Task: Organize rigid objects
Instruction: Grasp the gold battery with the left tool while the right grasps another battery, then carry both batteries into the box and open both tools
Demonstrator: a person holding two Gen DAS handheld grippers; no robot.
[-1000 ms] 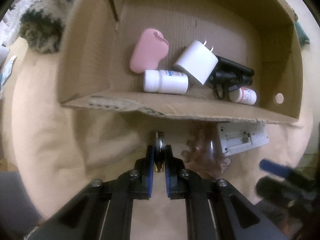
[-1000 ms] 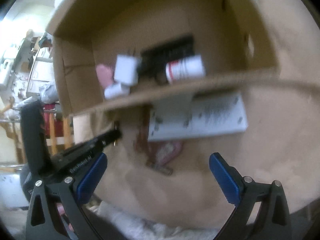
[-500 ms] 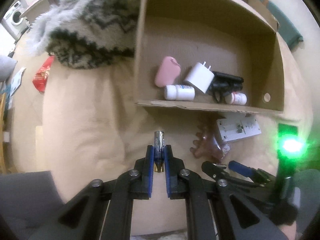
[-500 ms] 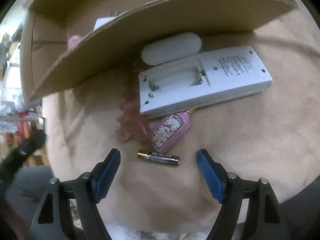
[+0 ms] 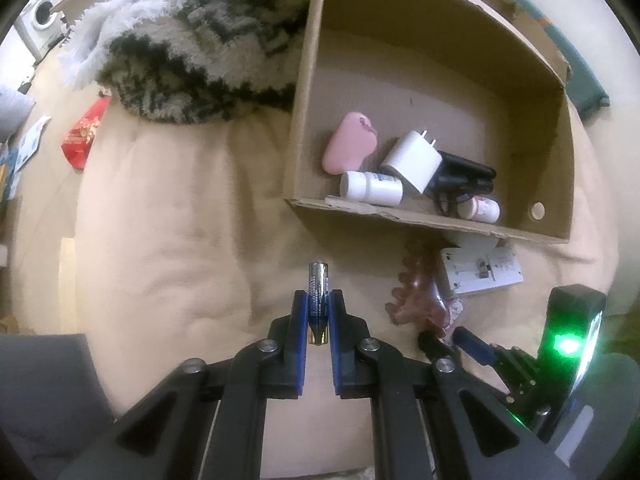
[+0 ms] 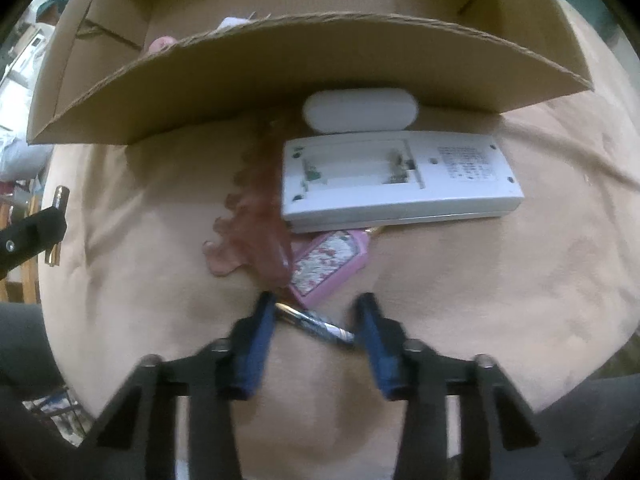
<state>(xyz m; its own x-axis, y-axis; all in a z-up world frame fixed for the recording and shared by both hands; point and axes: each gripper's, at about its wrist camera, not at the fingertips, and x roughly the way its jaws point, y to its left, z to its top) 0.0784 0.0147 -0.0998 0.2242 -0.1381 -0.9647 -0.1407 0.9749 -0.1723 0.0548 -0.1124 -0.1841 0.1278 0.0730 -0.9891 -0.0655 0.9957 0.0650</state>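
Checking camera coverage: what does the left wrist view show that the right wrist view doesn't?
Left wrist only: the box's contents, a pink case, white charger and two white bottles, plus a fuzzy blanket.
Right wrist only: a battery on the bed between the right hand-held gripper's closing jaws, and a white oval case.
Both: cardboard box, remote, left hand-held gripper holding a battery.

Our left tongs and right tongs look alike: black angular arms with silver round screw heads and blue pads on the fingers. A green light glows on the right unit's black housing.
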